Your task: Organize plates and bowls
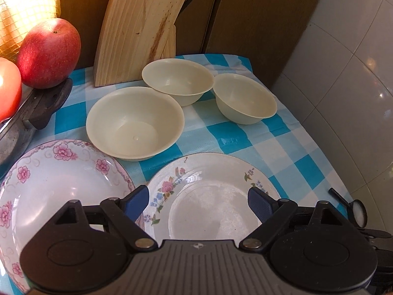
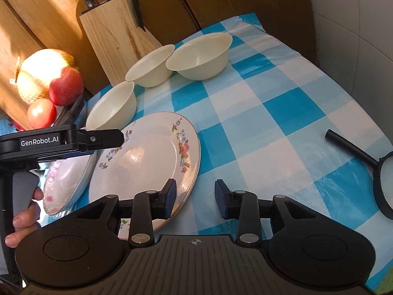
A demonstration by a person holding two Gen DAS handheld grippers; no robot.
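Observation:
Two plates lie side by side on the blue checked cloth. One has pink flowers [image 1: 49,184] [image 2: 66,184]; the other has mixed flowers [image 1: 211,196] [image 2: 147,159]. Their rims meet. Behind them stand three cream bowls: near [image 1: 135,123] [image 2: 113,108], middle [image 1: 178,81] [image 2: 152,66] and far [image 1: 245,98] [image 2: 201,56]. My left gripper [image 1: 197,201] [image 2: 110,139] hovers open over the mixed-flower plate, holding nothing. My right gripper [image 2: 195,196] is open at that plate's right rim, with one finger over the rim and the other over the cloth.
A wooden knife block [image 1: 137,29] [image 2: 115,36] stands behind the bowls. An apple [image 1: 49,54], a tomato [image 2: 41,113], a netted melon [image 2: 41,73] and a dark-handled knife [image 1: 44,108] sit at the left. A magnifying glass [image 2: 385,179] lies at the right near a tiled wall. A hand [image 2: 24,216] holds the left gripper.

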